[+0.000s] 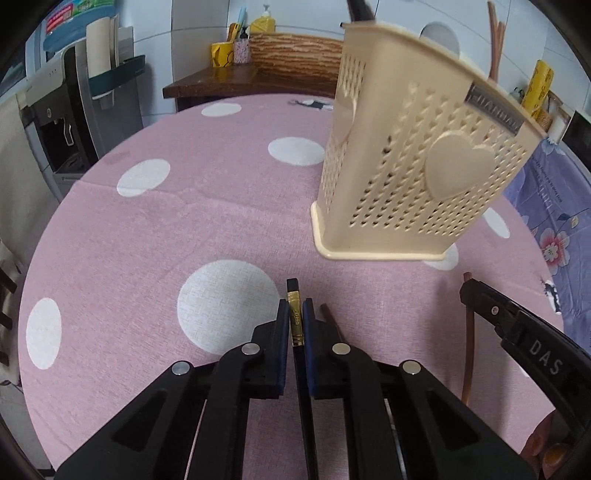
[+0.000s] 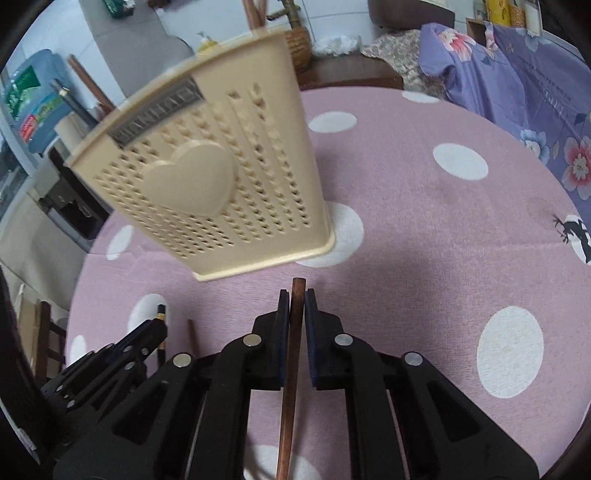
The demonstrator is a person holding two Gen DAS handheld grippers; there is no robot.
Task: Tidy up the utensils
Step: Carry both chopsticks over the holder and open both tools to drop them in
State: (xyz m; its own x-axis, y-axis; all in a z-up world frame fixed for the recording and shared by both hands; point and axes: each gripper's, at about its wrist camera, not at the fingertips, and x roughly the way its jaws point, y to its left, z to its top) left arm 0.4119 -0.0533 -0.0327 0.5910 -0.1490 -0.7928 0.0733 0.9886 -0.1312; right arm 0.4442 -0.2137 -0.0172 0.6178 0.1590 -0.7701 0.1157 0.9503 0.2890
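Observation:
A cream perforated utensil holder (image 1: 417, 166) with raised hearts stands on the pink dotted tablecloth, a little beyond both grippers; it is also in the right wrist view (image 2: 221, 184). My left gripper (image 1: 295, 314) is shut on a black chopstick with a gold band (image 1: 294, 317), whose tip pokes out ahead of the pads. My right gripper (image 2: 296, 306) is shut on a brown wooden chopstick (image 2: 295, 332) that runs back between the fingers. A second brown chopstick (image 1: 330, 317) lies just right of the left gripper. The right gripper (image 1: 476, 295) shows at the right of the left wrist view.
The round table (image 1: 147, 229) carries the pink cloth with white dots. A water dispenser (image 1: 66, 122) stands far left, a wooden side table with cups (image 1: 221, 70) behind. A purple floral fabric (image 2: 517, 92) drapes at the right. Chopsticks (image 2: 255, 11) stick up out of the holder.

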